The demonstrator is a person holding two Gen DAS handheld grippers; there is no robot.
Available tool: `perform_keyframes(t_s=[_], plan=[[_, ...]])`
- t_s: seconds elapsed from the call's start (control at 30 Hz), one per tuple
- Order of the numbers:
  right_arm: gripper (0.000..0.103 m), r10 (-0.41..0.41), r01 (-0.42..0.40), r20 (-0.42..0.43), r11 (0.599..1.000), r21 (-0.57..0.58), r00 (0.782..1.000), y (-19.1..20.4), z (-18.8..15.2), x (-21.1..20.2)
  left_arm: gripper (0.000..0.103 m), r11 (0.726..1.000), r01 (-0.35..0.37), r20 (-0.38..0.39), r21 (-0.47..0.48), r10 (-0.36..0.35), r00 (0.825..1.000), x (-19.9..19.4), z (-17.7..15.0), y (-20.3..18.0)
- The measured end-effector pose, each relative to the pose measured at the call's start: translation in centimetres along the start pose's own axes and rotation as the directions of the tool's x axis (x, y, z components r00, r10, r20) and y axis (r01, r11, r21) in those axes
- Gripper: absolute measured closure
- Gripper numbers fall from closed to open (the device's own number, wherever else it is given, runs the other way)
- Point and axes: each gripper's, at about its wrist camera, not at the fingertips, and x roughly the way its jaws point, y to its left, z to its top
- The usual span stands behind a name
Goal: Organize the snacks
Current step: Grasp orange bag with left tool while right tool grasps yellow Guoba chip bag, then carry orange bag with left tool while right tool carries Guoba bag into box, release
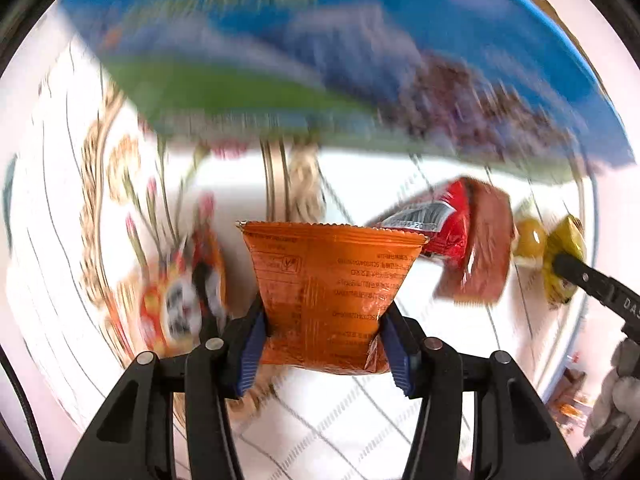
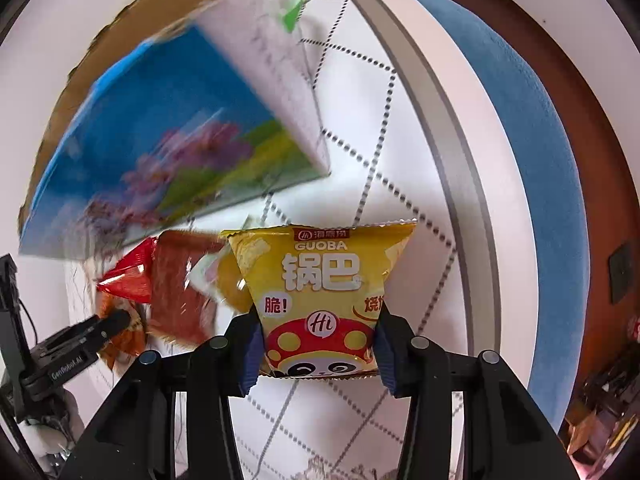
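My left gripper is shut on an orange snack packet, its blue pads pinching the packet's lower half. In the right wrist view my right gripper is shut on a yellow "Guoba" packet with a panda print. Both hang just above the white quilted tablecloth. Between the two lie a red packet and a brown packet. The left wrist view also catches the right gripper's finger with the yellow packet.
A big blue box with a flower picture stands just behind the snacks. A red-orange packet with a panda lies left of the orange one. The round table's rim curves at the right, with a blue seat beyond.
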Motion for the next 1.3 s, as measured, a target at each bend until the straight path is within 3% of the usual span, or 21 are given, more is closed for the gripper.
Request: perform_keyframes(t_s=[0.13,0.27,0.4,0.47,0.7,0.87,0.97,1.07,1.17,1.3], plan=[[0.054,0.007,-0.01,-0.043,0.999,-0.05,0.999,0.5,-3.0,-0.5,0.053,0.998,0.061,-0.072,-0.016,-0.062,0.995,1.0,-2.6,-0.3],[0.054,-0.01,-0.001,-0.112,0.996,-0.093,0.994,1.2,-6.4,0.9,0.052,0.996,0.08,-0.11,-0.045,-0.084,0.99,3.4,-3.2,-0.4],[0.054,-0.023,0.012,-0.135,0.996,-0.085,0.991,0.8,-7.7,3.2,0.053,0.995,0.079,-0.114,-0.067,-0.086,0.99,4.7,-3.3,-0.5],[0.054,-0.024,0.013,-0.119,0.996,-0.086,0.993,1.0,-8.0,2.7,0.053,0.995,0.083,-0.102,-0.057,-0.088,0.991,3.6,-3.4,-0.8],[0.055,0.114,-0.115,-0.02,0.985,-0.126,0.993,4.0,-7.8,-3.1,0.053,0.987,0.157,0.015,-0.045,-0.157,0.988,-4.4,-3.1,-1.5],[0.055,0.243,-0.228,0.062,0.955,-0.193,0.968,9.4,-4.7,-7.0,0.053,0.986,0.163,0.124,0.018,-0.164,0.978,-11.8,1.0,-2.1],[0.055,0.288,-0.252,0.121,0.936,-0.247,0.95,13.0,-2.1,-8.0,0.053,0.994,0.102,0.204,0.044,-0.108,0.973,-15.4,5.4,-0.8],[0.055,0.287,-0.227,0.186,0.93,-0.288,0.94,16.1,0.7,-7.8,0.053,0.999,0.026,0.248,0.047,-0.037,0.968,-17.1,8.6,2.4],[0.055,0.283,-0.222,0.195,0.932,-0.285,0.939,18.4,4.0,-6.5,0.053,0.999,-0.006,0.209,0.037,-0.002,0.978,-17.3,11.7,3.7],[0.055,0.285,-0.242,0.153,0.937,-0.25,0.946,19.5,6.7,-4.0,0.053,0.998,-0.054,0.13,0.043,0.048,0.99,-14.6,15.4,4.1]])
